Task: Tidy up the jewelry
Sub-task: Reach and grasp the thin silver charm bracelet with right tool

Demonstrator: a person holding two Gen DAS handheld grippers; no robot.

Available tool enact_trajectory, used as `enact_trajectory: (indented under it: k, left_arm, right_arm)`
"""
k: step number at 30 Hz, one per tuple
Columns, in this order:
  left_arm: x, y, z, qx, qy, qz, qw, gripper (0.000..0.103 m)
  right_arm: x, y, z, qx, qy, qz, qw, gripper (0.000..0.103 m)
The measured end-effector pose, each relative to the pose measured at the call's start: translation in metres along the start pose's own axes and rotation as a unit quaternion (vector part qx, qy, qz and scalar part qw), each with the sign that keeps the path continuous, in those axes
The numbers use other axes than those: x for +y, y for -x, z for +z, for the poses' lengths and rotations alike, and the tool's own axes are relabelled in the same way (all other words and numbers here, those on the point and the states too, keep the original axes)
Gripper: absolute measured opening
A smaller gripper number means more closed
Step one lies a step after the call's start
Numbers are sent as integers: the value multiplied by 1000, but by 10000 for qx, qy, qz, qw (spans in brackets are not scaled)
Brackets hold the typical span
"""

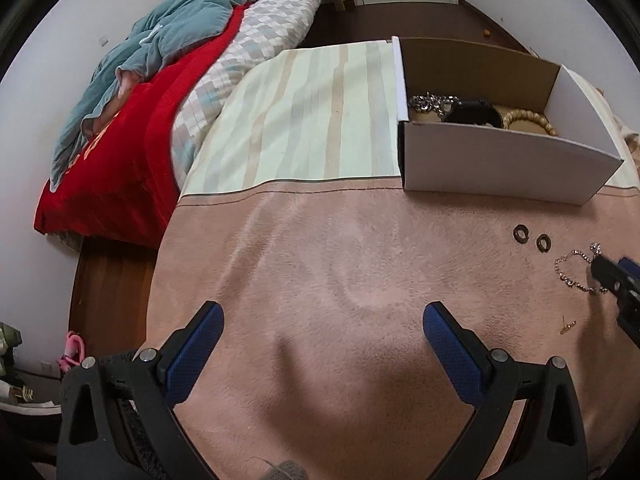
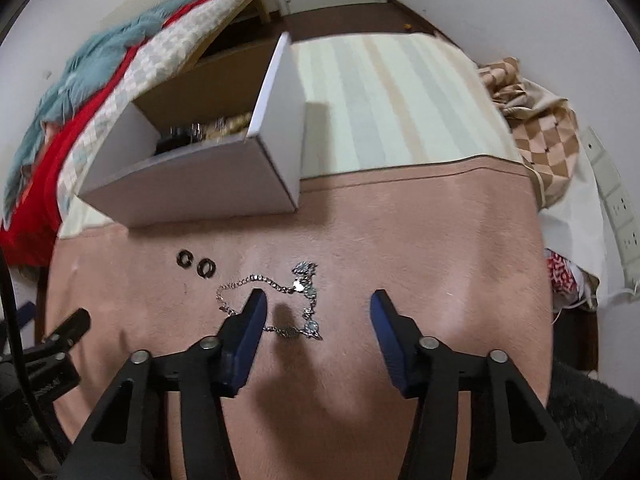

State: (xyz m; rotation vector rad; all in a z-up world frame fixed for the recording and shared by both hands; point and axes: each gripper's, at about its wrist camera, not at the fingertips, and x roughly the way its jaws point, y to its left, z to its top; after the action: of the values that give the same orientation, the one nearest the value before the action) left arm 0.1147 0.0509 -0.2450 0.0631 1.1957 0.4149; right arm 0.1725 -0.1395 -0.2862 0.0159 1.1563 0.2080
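While both grippers hang over the pink blanket [image 1: 320,272], the pieces lie as follows.

Right gripper [image 2: 318,306]: jaws spread wide, nothing between them; its blue pads [image 2: 244,344] are just above the blanket.
Left gripper [image 1: 323,320]: jaws also released and wide apart, over a bare stretch of blanket, well away from the jewelry.
Bracelet [image 2: 280,300]: a thin silver chain lying in a loose loop on the blanket, directly at the right gripper's tips; the left finger overlaps the chain's near side, while the stretch set with small pale stones lies in the gap between the fingers. Whether the finger touches the chain, I cannot tell.
Dark rings [image 2: 196,264]: two small black hoops side by side, just beyond and left of the bracelet, apart from it.
Small gold pin [image 1: 568,325]: lies alone on the blanket, nearer than the bracelet, seen in the left wrist view.
White box [image 2: 192,184]: open cardboard box past the rings, on the seam where the blanket meets a striped cloth [image 2: 400,100].
Box contents: a silver chain [image 1: 432,104], a black band [image 1: 472,114] and gold beads [image 1: 528,120], close together.
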Motion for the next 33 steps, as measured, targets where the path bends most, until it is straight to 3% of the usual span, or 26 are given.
enact_trajectory:
  k: [2,4,11,19,21,28,33]
  left_arm:
    - [-4,1,0,-4,-72,-9,10000,102]
    - [-10,3,-1,-25,-155,-85,9998,102]
    - [-41,24,-7,-97,-393,-728,9965,102]
    - [-89,26,-15,260,-582,-1679,9837,101]
    - [-97,25,-17,277,-613,-1770,9819,94]
    - [-117,21,-19,303,-803,-1796,9800,53]
    - [-127,22,-16,193,-981,-1816,9783,30]
  right_arm:
    - [8,-4,-2,-107,332,-304,9989,20]
    - [9,-4,-4,-95,435,-366,9983,5]
    - [-33,11,-10,-32,-173,-238,9996,3]
    - [-75,39,-15,-244,-685,-363,9967,3]
    - [-79,43,-14,-264,-724,-390,9963,3]
    - [-83,45,-17,-267,-790,-371,9958,3]
    - [-84,44,-17,-269,-800,-362,9958,3]
